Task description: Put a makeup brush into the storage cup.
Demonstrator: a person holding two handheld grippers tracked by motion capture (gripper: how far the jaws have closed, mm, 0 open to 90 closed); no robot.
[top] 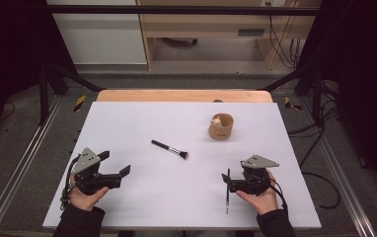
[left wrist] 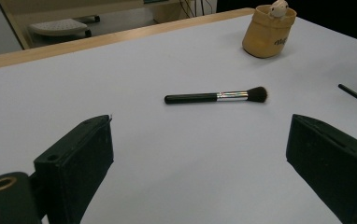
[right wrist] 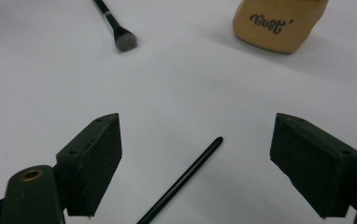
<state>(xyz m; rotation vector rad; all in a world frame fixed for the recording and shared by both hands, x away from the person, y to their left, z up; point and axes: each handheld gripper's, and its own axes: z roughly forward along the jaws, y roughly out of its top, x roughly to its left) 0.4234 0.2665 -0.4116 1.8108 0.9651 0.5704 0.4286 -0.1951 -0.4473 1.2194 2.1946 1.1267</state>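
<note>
Right gripper low over table, jaws spread astride thin black stick, not touching. Left gripper spread, empty. Tan cup holds small pale figure.

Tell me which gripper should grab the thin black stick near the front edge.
Right. The right gripper hangs over the thin black stick, which lies between its open jaws. The left gripper, also open, sits at the table's far side.
</note>
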